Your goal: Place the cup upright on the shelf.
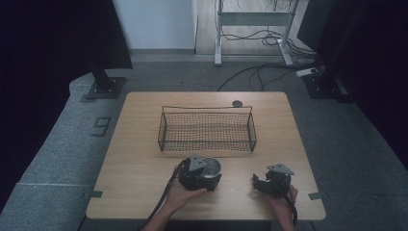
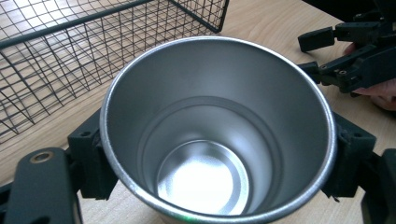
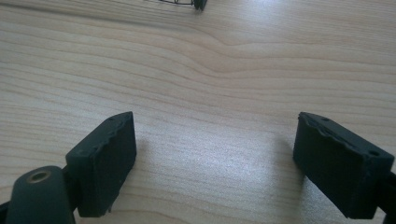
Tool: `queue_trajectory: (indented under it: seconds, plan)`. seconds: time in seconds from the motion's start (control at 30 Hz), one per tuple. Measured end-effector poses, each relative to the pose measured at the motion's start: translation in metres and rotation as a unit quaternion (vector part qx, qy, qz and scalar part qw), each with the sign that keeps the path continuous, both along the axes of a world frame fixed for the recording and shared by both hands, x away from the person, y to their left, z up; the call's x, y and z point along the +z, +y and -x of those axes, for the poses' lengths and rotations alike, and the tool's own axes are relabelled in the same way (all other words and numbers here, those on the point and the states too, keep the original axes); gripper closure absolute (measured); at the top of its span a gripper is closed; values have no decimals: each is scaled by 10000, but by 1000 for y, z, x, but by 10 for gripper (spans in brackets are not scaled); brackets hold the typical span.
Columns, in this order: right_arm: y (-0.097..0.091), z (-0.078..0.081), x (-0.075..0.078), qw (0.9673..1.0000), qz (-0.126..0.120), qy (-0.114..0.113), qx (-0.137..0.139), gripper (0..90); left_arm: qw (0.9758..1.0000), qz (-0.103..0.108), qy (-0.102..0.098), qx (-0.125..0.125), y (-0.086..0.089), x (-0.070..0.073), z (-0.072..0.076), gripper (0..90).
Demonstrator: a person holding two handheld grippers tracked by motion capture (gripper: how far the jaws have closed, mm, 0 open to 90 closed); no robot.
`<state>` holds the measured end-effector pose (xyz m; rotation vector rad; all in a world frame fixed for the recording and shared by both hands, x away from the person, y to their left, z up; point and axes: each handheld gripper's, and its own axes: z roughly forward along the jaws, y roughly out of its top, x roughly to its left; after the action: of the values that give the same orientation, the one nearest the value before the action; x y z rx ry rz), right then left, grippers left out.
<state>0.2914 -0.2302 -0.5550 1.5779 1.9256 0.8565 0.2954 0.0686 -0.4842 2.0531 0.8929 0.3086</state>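
From the high view, the left gripper [image 1: 204, 177] held a steel cup [image 1: 210, 168] just in front of the wire basket [image 1: 207, 129], while the right gripper [image 1: 263, 183] rested apart from the basket, near the table's [image 1: 144, 159] front edge. In the left gripper view, both jaws pressed the cup's [image 2: 219, 140] rim from outside, the basket [image 2: 70, 56] close behind. The smooth wall could slip or tilt if the squeeze eased. In the right gripper view, the jaws stood wide over bare wood [image 3: 210, 93], gripping nothing.

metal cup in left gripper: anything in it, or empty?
Empty. The left gripper view looks straight into the metal cup, and its bare shiny bottom shows, with nothing inside.
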Motion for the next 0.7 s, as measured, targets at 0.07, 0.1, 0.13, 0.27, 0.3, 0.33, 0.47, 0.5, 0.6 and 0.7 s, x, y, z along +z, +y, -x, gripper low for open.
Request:
queue_trajectory:
  seconds: [0.07,0.1,0.13,0.27,0.3,0.33,0.47,0.5,0.6,0.7]
  plan:
    - [0,0,0,10000,0,0,0,133,10000,-4,0,-11,0,1,-1,175]
    - [0,0,0,10000,0,0,0,133,10000,9,-7,-8,0,2,-1,175]
    - [0,0,0,10000,-1,0,-1,133,10000,28,-14,-4,1,4,-2,175]
    - [0,0,0,10000,-1,-1,0,133,10000,48,-73,-19,2,13,-5,175]
    - [0,0,0,10000,0,0,1,133,9999,58,-84,-21,2,14,-6,176]
    - [0,0,0,10000,0,0,1,133,9999,58,-84,-21,2,14,-6,176]
    - [0,0,0,10000,0,0,0,133,9999,78,-102,-3,3,20,-11,176]
    - [0,0,0,10000,0,0,0,133,9999,78,-102,-3,3,20,-11,176]
    - [0,0,0,10000,-1,0,-1,133,9999,83,-129,18,3,23,-13,176]
    - [0,0,0,10000,-2,0,0,133,9999,111,-122,11,4,26,-15,177]
